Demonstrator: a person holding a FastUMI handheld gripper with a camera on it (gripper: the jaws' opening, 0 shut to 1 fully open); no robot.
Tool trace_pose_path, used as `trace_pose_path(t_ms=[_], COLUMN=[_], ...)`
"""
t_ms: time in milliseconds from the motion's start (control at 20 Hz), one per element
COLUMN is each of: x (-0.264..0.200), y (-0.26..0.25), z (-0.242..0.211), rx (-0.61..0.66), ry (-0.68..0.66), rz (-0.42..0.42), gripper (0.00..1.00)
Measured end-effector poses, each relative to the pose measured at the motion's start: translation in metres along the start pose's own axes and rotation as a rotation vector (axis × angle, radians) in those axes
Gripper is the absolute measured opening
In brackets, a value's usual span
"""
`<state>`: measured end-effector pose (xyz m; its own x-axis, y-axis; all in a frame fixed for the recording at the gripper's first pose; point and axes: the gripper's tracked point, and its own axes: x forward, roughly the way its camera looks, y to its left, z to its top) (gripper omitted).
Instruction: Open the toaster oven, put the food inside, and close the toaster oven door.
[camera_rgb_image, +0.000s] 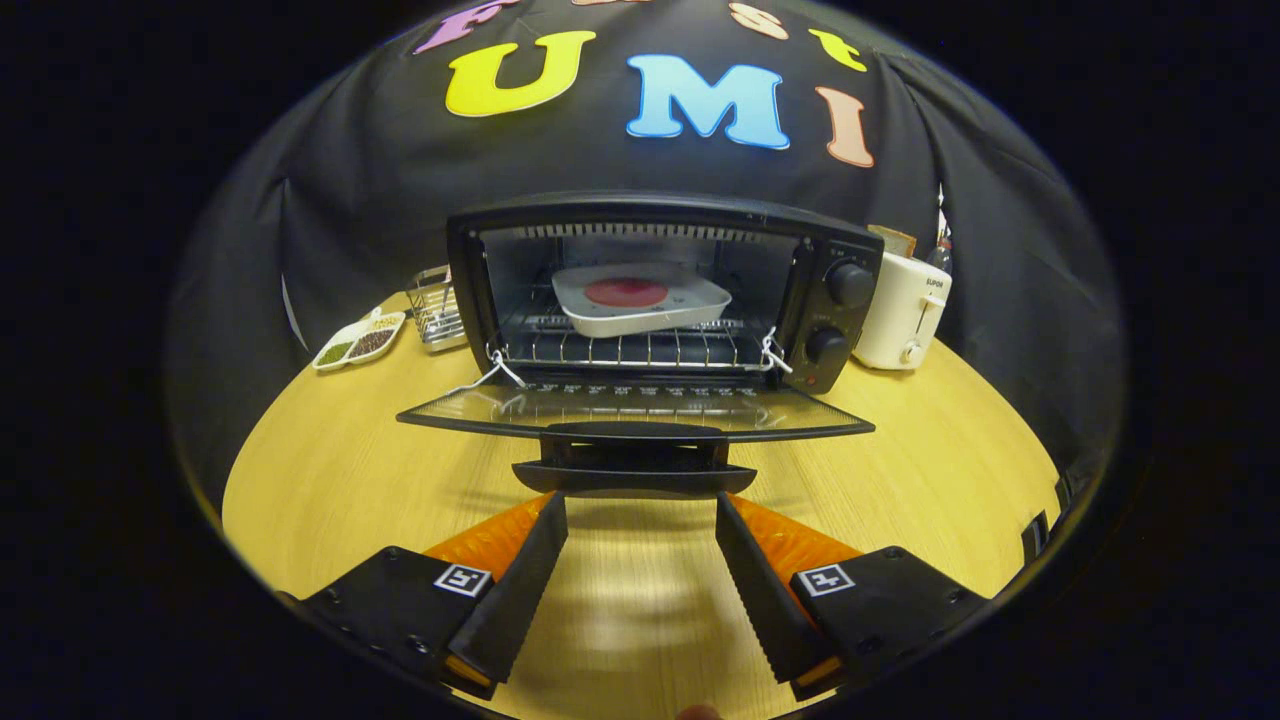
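- Your gripper (640, 500) is spread wide and holds nothing; bare table (330, 490) shows between the fingers.
- The fingertips sit just below the door handle (634, 476), one near each end of it; whether they touch it you cannot tell.
- At 12 o'clock from the fingers, the oven (665, 290) stands with its door (635, 408) dropped flat towards you.
- The food (626, 292), a red round, lies in a white tray (640, 300) on the oven's wire rack (630, 348), well inside.
- Two knobs (838, 314) sit on the oven's panel, at about 1 o'clock.
- A white toaster (903, 310) stands just beside the oven at 2 o'clock.
- At 10 o'clock you have a wire basket (436, 306) next to the oven, and a white dish (358, 340) of seeds beyond it.
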<state>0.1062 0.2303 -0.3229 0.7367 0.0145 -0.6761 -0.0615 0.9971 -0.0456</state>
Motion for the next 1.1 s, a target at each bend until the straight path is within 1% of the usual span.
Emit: trace_pose_path(t_ms=[250, 350, 450, 550, 650, 700, 950, 1100], x=[0.002, 0.007, 0.013, 0.009, -0.006, -0.015, -0.073, -0.108], y=[-0.004, -0.004, -0.006, -0.010, -0.017, -0.019, -0.027, -0.040], z=[0.044, 0.069, 0.091, 0.123, 0.152, 0.159, 0.184, 0.193], rx=[-0.009, -0.011, 0.000, 0.026, 0.025, 0.015, -0.029, -0.048], ry=[-0.103, -0.152, -0.166, -0.230, -0.317, -0.351, -0.497, -0.561], rz=[0.007, 0.012, 0.020, 0.020, 0.015, 0.017, 0.045, 0.053], gripper=[0.96, 0.96, 0.96, 0.96, 0.96, 0.96, 0.96, 0.95])
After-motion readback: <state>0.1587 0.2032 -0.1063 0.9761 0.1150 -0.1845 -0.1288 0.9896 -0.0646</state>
